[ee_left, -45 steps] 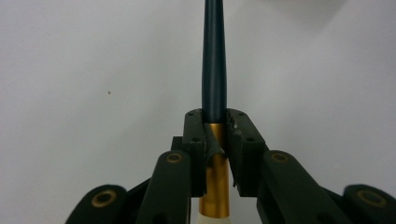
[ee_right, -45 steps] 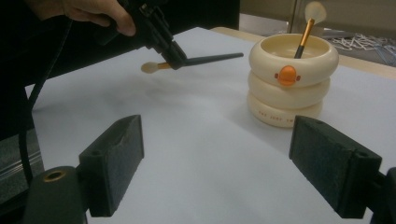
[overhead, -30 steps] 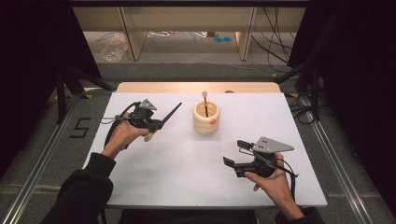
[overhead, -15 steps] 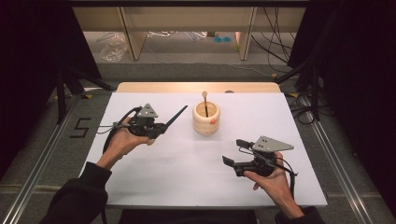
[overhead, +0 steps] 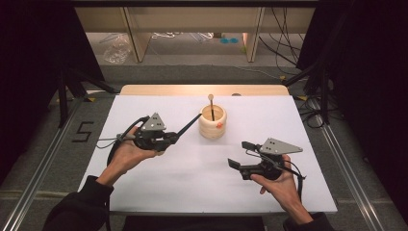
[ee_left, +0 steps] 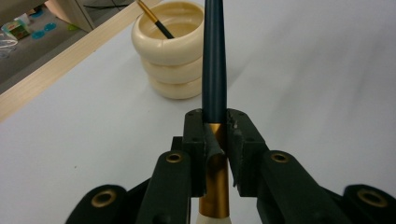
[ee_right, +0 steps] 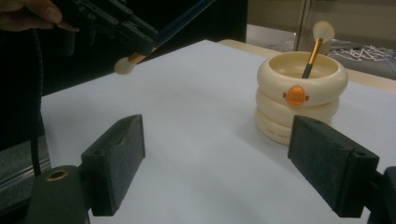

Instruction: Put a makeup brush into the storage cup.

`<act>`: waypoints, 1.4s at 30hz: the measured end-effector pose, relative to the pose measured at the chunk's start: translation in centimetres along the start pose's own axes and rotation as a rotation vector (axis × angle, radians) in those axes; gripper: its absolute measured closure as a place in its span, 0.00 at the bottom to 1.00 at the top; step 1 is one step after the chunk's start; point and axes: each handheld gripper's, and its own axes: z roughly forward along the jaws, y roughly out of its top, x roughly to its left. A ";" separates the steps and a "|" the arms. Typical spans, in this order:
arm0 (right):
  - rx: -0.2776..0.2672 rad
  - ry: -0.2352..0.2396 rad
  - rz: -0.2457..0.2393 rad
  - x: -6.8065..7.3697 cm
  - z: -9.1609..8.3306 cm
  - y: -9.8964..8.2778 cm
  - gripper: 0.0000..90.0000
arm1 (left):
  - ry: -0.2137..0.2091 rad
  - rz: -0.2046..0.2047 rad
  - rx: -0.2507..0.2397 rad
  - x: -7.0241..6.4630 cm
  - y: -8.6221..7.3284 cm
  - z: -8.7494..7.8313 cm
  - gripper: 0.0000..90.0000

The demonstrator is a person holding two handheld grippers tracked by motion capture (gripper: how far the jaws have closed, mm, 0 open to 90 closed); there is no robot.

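Now the left gripper (overhead: 169,139) is clamping a dark-handled, gold-ferruled makeup brush (ee_left: 214,70) and holding its handle tip beside the cream ringed ceramic holder (overhead: 212,122), where another brush (overhead: 211,107) is standing. Next, I judge, comes tipping it upright over the rim. The right gripper (overhead: 240,155) is idling with jaws apart.

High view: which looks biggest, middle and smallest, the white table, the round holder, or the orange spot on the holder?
1. white table
2. round holder
3. orange spot, a tiny dot on its side
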 end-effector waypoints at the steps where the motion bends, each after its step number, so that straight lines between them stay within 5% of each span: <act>1: -0.009 -0.008 -0.019 -0.1 0.0 0.1 0.22 | 0.002 -0.007 -0.003 -0.2 0.0 0.0 0.87; 8: -0.016 -0.012 -0.010 -0.1 0.0 0.1 0.23 | -0.007 -0.027 -0.046 -0.6 -0.1 -0.5 0.87; 14: -0.031 0.007 -0.018 -0.1 0.1 0.4 0.23 | 0.010 0.026 -0.074 -1.6 0.1 -1.3 0.87; 23: -0.050 0.007 -0.022 -0.2 0.1 0.7 0.23 | 0.026 0.034 -0.147 -2.7 0.1 -1.9 0.87; 32: -0.039 0.023 0.013 -0.3 -0.3 1.1 0.23 | 0.063 0.100 -0.168 -3.6 -0.1 -2.3 0.87; 42: -0.049 0.017 0.009 -0.6 -0.8 1.6 0.23 | 0.141 0.261 -0.164 -4.9 0.0 -3.0 0.87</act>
